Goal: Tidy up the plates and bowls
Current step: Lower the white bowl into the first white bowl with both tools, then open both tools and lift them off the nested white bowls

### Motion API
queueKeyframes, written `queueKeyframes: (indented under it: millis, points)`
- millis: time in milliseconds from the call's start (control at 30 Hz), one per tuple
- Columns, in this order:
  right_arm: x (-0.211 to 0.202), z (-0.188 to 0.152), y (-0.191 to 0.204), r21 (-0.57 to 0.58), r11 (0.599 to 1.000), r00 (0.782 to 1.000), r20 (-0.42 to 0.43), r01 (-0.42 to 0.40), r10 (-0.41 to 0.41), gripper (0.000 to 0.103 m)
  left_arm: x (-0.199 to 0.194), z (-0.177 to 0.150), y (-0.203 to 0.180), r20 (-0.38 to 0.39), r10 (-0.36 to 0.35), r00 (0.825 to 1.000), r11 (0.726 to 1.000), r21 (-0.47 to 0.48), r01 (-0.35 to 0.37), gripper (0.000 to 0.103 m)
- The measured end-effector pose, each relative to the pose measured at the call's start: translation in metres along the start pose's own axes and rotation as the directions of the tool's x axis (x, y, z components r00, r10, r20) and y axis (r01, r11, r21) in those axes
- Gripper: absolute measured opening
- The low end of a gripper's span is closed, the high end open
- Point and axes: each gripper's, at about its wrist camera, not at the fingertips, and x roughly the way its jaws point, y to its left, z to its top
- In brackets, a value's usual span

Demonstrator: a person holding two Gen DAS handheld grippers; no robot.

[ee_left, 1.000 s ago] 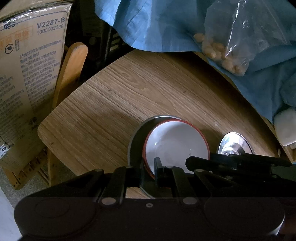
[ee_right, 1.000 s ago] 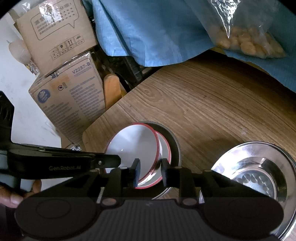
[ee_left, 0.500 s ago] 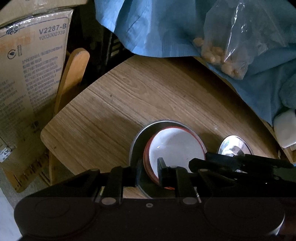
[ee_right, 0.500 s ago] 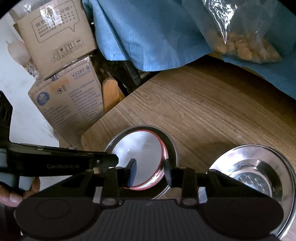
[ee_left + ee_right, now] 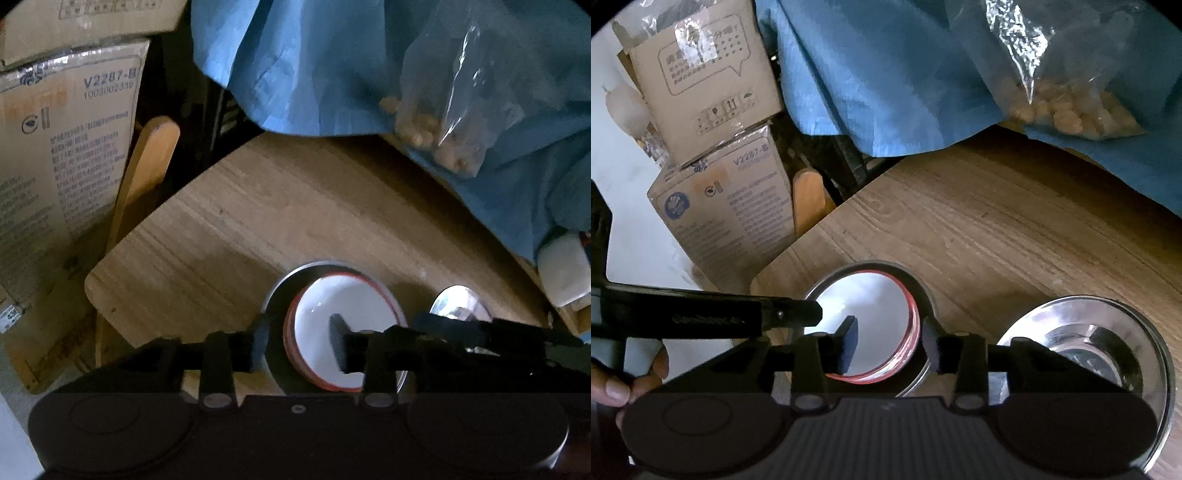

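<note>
A white bowl with a red rim [image 5: 343, 325] [image 5: 875, 314] sits inside a steel plate [image 5: 275, 299] [image 5: 925, 295] on the wooden table. My left gripper [image 5: 297, 343] is open, its fingers straddling the bowl's left rim. My right gripper [image 5: 890, 347] is open, its fingers straddling the bowl's right rim. Neither grips it. A second steel bowl [image 5: 1100, 332] [image 5: 458, 302] sits to the right. The right gripper's arm crosses the left wrist view [image 5: 480, 332].
Blue cloth [image 5: 886, 74] and a clear bag of nuts [image 5: 1067, 107] cover the table's far side. Cardboard boxes [image 5: 62, 158] [image 5: 731, 206] and a wooden chair back [image 5: 147, 162] stand beyond the table's left edge [image 5: 92, 288].
Both grippers opened from shut on the red-rimmed bowl's rims. The bowl, tilted above the steel plate before, now rests inside it. Both cameras pulled back slightly.
</note>
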Motion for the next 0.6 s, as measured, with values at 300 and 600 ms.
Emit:
queueKeyframes:
  millis: [300, 600]
  points:
    - [-0.008, -0.001, -0.003, 0.013, 0.999, 0.997, 0.06, 0.039, -0.039, 0.072, -0.015, 0.006, 0.004, 0.105, 0.028, 0.994, 1.0, -0.001, -0.028, 0.087]
    - [-0.016, -0.004, -0.011, 0.013, 0.993, 0.986, 0.12, 0.116, -0.117, 0.103, -0.019, 0.003, 0.021, 0.138, 0.1, 0.985, 0.995, -0.028, -0.098, 0.102]
